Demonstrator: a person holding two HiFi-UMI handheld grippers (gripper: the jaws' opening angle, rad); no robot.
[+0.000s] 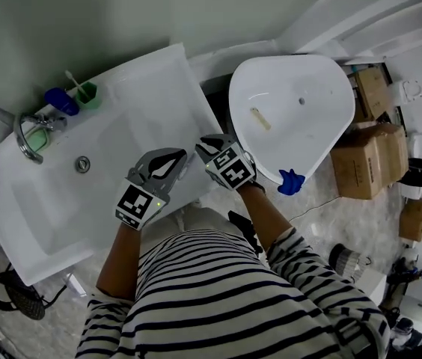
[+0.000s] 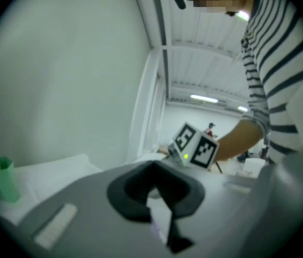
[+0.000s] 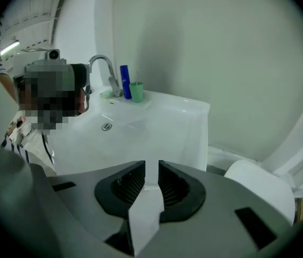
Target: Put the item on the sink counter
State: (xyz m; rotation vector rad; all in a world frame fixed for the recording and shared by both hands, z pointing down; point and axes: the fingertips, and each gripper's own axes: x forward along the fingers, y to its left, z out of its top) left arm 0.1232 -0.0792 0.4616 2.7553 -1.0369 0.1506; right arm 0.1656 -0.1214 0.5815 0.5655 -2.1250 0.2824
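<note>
The white sink (image 1: 158,88) fills the left of the head view, with a flat counter strip along its right side. My left gripper (image 1: 184,158) hovers over the sink's near right corner, its jaws meeting at the tips with nothing in them. Just right of it, my right gripper (image 1: 206,146) points down at the counter's near end; its jaws stand a little apart and empty. In the right gripper view my right gripper (image 3: 151,168) shows a narrow gap over the sink (image 3: 157,117). A small blue item (image 1: 291,182) sits at the near rim of a white oval basin (image 1: 323,81).
A chrome faucet (image 1: 35,129), a blue bottle (image 1: 61,99) and a green cup (image 1: 87,96) with a toothbrush stand at the sink's back left. A cream stick (image 1: 260,118) lies in the oval basin. Cardboard boxes (image 1: 368,159) are stacked on the floor at the right.
</note>
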